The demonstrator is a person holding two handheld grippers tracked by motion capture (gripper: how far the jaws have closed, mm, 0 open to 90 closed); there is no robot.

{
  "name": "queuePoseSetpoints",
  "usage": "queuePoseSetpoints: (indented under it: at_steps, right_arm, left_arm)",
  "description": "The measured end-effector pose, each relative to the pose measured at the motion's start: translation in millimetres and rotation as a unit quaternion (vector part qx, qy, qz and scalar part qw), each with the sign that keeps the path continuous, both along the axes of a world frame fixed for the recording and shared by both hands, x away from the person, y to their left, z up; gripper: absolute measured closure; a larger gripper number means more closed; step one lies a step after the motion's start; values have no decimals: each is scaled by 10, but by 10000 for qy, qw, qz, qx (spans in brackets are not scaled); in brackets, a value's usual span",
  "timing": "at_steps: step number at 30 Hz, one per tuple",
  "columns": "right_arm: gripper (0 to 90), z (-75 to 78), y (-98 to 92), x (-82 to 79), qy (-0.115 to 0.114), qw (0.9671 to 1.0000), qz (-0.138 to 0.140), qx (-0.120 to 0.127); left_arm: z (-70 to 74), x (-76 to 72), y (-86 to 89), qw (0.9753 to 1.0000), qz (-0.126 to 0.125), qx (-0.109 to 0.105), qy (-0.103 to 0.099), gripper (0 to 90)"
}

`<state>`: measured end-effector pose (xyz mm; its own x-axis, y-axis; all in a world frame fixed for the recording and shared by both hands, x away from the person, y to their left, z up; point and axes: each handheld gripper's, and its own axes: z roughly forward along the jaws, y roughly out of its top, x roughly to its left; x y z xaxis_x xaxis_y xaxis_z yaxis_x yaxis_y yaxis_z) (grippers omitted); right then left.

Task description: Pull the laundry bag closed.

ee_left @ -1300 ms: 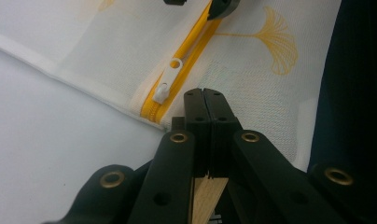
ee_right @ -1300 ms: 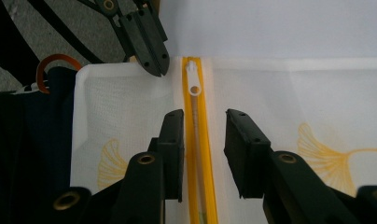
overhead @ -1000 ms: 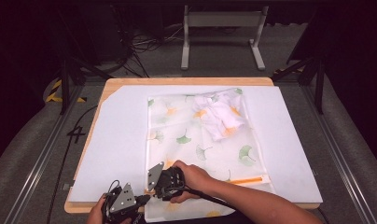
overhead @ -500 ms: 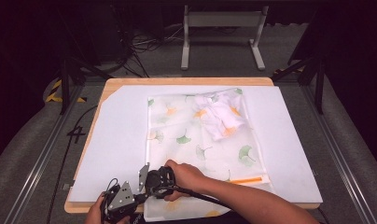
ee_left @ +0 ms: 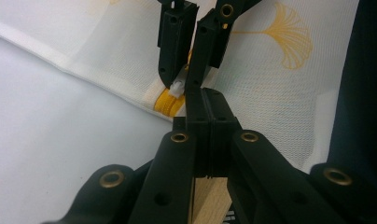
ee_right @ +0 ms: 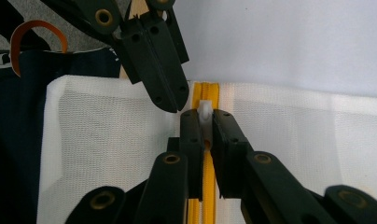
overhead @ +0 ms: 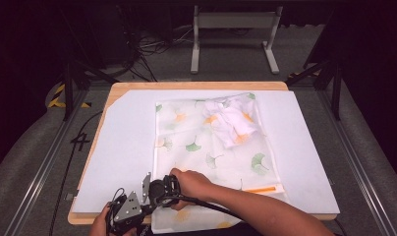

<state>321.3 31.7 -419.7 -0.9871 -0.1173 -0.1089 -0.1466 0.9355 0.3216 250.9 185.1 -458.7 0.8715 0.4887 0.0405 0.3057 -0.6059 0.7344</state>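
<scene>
A white mesh bag printed with ginkgo leaves lies flat on the white sheet, with a bundled white garment inside near its far end. Its yellow zipper runs along the near edge. My right gripper is shut on the white zipper pull, close to the bag's near-left corner. My left gripper is shut on the mesh edge just beside the zipper's end. In the high view it sits at the table's front edge. The two grippers' tips almost touch.
The white sheet covers a wooden table whose front edge lies under my hands. A stretch of orange zipper tape shows farther right on the bag's near edge. Dark floor, cables and a metal stand lie beyond the table.
My right gripper has slid left along the bag's near edge with the zipper pull, ending next to the left gripper. The left gripper has stayed put.
</scene>
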Motion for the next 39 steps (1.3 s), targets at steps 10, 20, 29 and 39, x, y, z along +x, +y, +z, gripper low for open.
queuePoseSetpoints:
  at_steps: [10,20,29,39]
  right_arm:
    - [842,-1,-13,-45,-206,9997,67,-66]
    - [844,2,-62,-44,-186,9998,20,-66]
    - [844,-1,-111,-49,-180,9998,-22,-17]
    - [844,-9,-144,-56,-192,9998,-54,70]
  left_arm:
    - [-8,7,5,9999,68,-65,49,900]
    - [-7,4,1,9999,107,-57,92,900]
    - [-8,7,0,9998,132,-81,127,900]
    - [-3,13,2,9997,155,-78,185,900]
